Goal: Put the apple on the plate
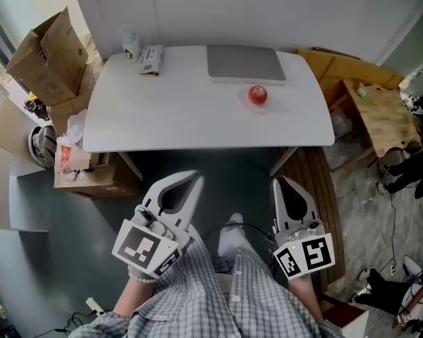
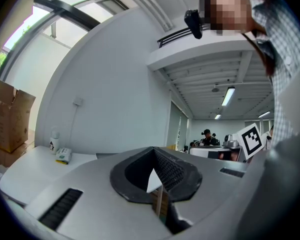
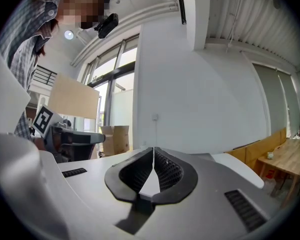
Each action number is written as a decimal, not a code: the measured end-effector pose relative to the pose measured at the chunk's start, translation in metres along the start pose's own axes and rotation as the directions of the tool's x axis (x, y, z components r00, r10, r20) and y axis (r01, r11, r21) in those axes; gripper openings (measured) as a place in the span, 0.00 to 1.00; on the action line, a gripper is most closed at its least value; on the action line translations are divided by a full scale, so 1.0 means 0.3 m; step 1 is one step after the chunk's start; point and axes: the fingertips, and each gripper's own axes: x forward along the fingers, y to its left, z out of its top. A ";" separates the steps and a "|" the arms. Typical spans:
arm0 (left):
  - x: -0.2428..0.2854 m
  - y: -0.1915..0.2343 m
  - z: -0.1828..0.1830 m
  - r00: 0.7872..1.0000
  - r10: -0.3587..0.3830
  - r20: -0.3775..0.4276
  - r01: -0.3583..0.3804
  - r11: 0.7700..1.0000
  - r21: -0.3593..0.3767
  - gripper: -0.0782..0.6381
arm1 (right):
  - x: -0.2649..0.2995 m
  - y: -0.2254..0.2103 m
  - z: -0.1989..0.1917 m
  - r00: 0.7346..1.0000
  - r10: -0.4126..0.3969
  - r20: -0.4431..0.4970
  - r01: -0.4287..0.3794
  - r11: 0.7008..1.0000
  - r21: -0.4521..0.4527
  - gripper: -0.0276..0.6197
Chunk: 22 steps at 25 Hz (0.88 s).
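Note:
A red apple [image 1: 258, 94] rests on a pale round plate [image 1: 244, 100] at the right of the white table [image 1: 197, 118], in the head view only. Both grippers hang low by the person's body, well short of the table's front edge. My left gripper [image 1: 197, 179] has its jaws together with nothing between them, and its own view shows the tips [image 2: 153, 151] meeting against the far wall. The right gripper [image 1: 278, 182] is likewise shut and empty [image 3: 153, 149]. Neither gripper view shows the apple or the plate.
A grey laptop [image 1: 245, 63] lies at the table's back, with a white bottle [image 1: 130, 44] and a small box [image 1: 151, 58] at the back left. Cardboard boxes [image 1: 49, 55] stand left of the table; a wooden table [image 1: 381, 115] stands to the right.

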 end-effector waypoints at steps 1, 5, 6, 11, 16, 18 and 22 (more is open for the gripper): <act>0.019 0.001 0.002 1.000 0.006 0.000 -0.006 1.000 0.000 0.12 | 0.011 -0.018 0.001 1.000 0.006 -0.001 -0.006 1.000 0.002 0.08; 0.103 -0.006 0.018 1.000 0.022 -0.002 -0.022 1.000 -0.004 0.12 | 0.051 -0.096 0.012 1.000 0.027 -0.005 -0.027 1.000 0.009 0.08; 0.124 -0.012 0.021 1.000 0.023 -0.002 -0.023 1.000 -0.004 0.12 | 0.059 -0.117 0.016 0.999 0.031 -0.006 -0.031 0.999 0.010 0.08; 0.246 -0.035 0.030 0.999 0.032 0.001 -0.032 0.999 -0.005 0.12 | 0.096 -0.241 0.027 0.999 0.041 -0.005 -0.041 0.999 0.012 0.08; 0.374 -0.047 0.045 0.999 0.043 0.021 -0.043 0.999 -0.009 0.12 | 0.130 -0.374 0.051 0.999 0.044 -0.001 -0.044 0.999 -0.001 0.08; 0.421 -0.049 0.049 0.998 0.050 0.029 -0.050 0.999 -0.011 0.12 | 0.143 -0.425 0.057 0.999 0.048 -0.001 -0.048 0.999 -0.007 0.08; 0.505 -0.053 0.051 0.997 0.074 0.036 -0.074 0.997 -0.007 0.12 | 0.178 -0.518 0.057 0.998 0.062 -0.002 -0.062 0.998 -0.005 0.08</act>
